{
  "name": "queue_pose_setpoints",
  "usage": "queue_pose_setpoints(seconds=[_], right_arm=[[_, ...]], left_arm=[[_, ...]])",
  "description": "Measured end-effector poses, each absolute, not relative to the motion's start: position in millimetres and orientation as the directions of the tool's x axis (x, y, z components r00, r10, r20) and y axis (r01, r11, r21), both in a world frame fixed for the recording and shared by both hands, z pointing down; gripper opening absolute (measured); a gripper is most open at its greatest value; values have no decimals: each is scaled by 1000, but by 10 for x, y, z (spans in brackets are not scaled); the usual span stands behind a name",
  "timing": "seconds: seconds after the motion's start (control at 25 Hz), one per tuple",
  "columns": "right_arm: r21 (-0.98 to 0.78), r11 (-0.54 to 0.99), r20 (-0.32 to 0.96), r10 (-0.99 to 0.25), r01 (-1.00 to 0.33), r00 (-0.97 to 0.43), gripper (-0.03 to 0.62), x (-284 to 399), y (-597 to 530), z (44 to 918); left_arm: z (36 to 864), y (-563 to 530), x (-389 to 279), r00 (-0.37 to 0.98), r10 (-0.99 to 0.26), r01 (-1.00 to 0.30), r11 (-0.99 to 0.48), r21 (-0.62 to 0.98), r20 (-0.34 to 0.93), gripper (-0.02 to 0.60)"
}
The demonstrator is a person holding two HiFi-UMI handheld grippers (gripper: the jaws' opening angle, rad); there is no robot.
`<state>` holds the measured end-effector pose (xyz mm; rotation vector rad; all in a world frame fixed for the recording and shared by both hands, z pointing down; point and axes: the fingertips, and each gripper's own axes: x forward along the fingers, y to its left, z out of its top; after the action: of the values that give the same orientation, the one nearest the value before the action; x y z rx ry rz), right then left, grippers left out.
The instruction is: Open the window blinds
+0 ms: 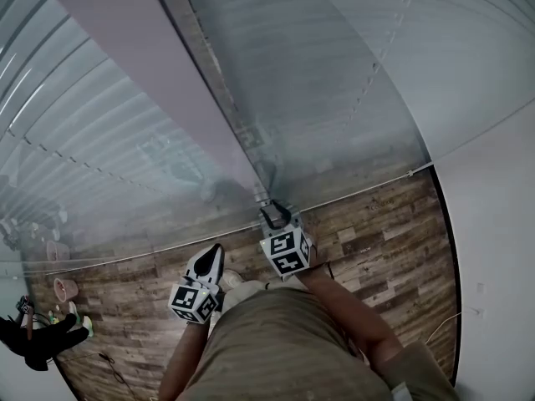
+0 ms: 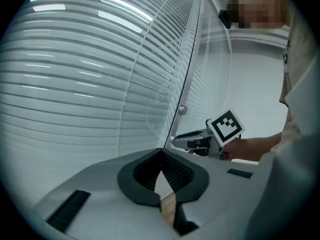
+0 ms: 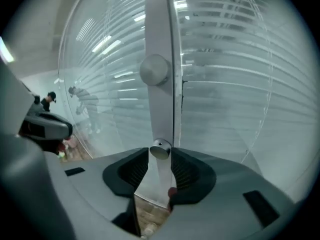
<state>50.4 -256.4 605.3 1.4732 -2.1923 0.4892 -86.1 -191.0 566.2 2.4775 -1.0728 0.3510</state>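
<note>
Closed white slat blinds (image 1: 292,73) hang behind glass on both sides of a grey upright post (image 1: 213,115). In the right gripper view the post (image 3: 159,34) carries two round metal knobs. My right gripper (image 3: 160,156) is shut on the lower knob (image 3: 160,150), its pads pressing both sides; the upper knob (image 3: 154,70) is free. The head view has this right gripper (image 1: 272,215) against the foot of the post. My left gripper (image 1: 213,253) hangs back to its left, shut and empty (image 2: 160,153), pointing at the blinds (image 2: 75,84).
Wood-plank floor (image 1: 376,224) lies below the glass wall. A white wall (image 1: 501,266) closes the right side. At the far lower left are a dark figure (image 1: 42,341) and small items on the floor. The left gripper view has the right gripper's marker cube (image 2: 225,126) beside the post.
</note>
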Motion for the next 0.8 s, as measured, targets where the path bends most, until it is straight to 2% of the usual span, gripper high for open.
queue_pose_setpoints(seconds=[0.16,0.28,0.4,0.48,0.56,0.64,0.72,0.8], right_arm=[[-315,307,471,-771,-898,-429,161,523,-2569,5904],[-447,247,441,-775,-860,-452,161,551,-2605,5953],[-516,192,444,-773,-835,-453,130,574,-2640,5966],[-409,216,485,-772,-887,-412,126,570,-2645,5945],[-109,285,548,-782,-952,-297,124,540,-2632,5911],[188,334,564,-807,-924,-177,124,506,-2608,5891],[310,348,560,-819,-885,-126,123,496,-2592,5896],[333,357,568,-815,-873,-117,123,493,-2595,5903]], left_arm=[[5574,-1919,-915,665,-637,-744,-610,272,391,14],[5607,-1905,-936,660,-639,-749,-605,271,396,14],[5577,-1914,-950,658,-641,-750,-604,270,395,14],[5561,-1926,-962,656,-643,-752,-602,269,396,14],[5560,-1927,-962,655,-643,-753,-601,268,397,14],[5552,-1920,-951,656,-643,-752,-602,268,396,14],[5540,-1918,-937,658,-642,-750,-604,270,394,14],[5531,-1930,-927,661,-641,-748,-607,270,390,14]])
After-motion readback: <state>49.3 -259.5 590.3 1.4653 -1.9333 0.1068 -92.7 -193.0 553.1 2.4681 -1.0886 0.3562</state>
